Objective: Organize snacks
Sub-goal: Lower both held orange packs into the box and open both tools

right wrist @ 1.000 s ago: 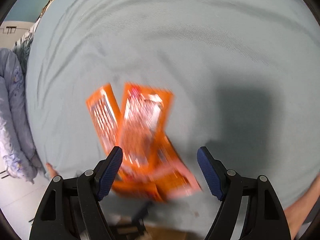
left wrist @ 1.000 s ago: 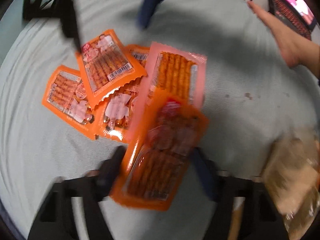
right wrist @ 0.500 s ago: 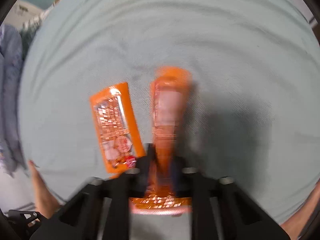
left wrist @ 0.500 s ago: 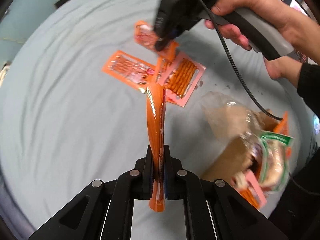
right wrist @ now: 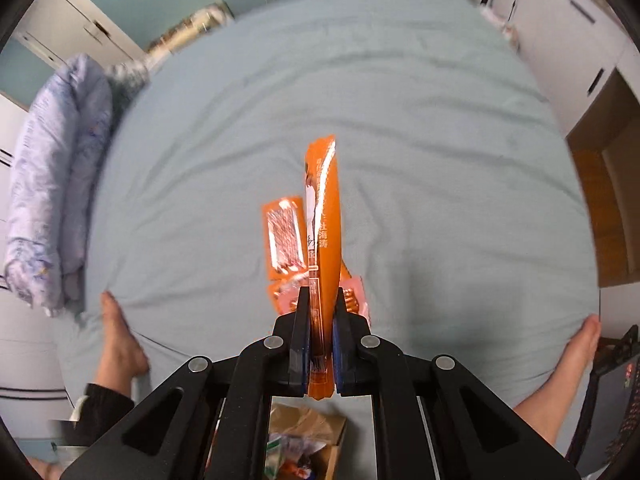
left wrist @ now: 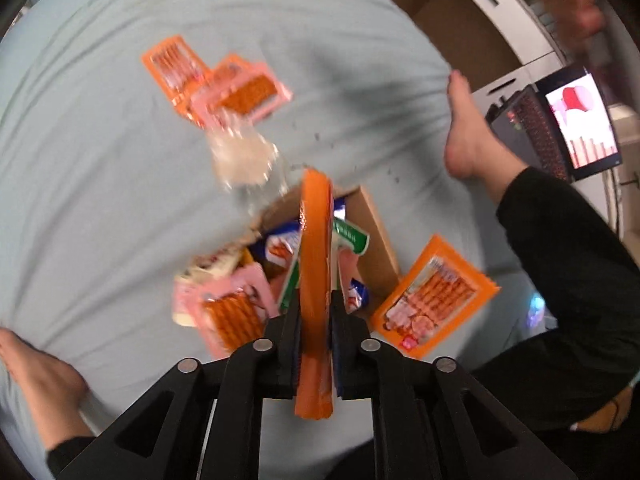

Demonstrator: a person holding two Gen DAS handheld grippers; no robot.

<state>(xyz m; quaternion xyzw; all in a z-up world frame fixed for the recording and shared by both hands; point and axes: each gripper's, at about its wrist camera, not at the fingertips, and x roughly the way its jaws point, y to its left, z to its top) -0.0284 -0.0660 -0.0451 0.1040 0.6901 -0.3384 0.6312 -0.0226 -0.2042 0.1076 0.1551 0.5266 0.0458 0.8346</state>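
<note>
In the left wrist view my left gripper (left wrist: 316,304) pinches an orange snack packet (left wrist: 316,240) edge-on; its jaws are opening slightly, though the pads still press on the packet. The packet hangs over an open cardboard box (left wrist: 376,236) stuffed with mixed snacks. In the right wrist view my right gripper (right wrist: 320,300) is shut on another orange snack packet (right wrist: 326,208), held edge-on high above the bed. Below it lie an orange packet (right wrist: 284,236) and a pink one (right wrist: 356,296).
Beside the box lies an orange packet (left wrist: 434,296), with a pink packet (left wrist: 228,312) and a clear plastic bag (left wrist: 240,156) at its rim. A person's bare feet (left wrist: 464,128) rest on the pale blue sheet. A folded quilt (right wrist: 56,184) sits left, a laptop (left wrist: 560,120) right.
Both grippers shut on an orange packet from the pile and rose with it. The left one swung across to above the cardboard box; the pile now looks far smaller below the right one.
</note>
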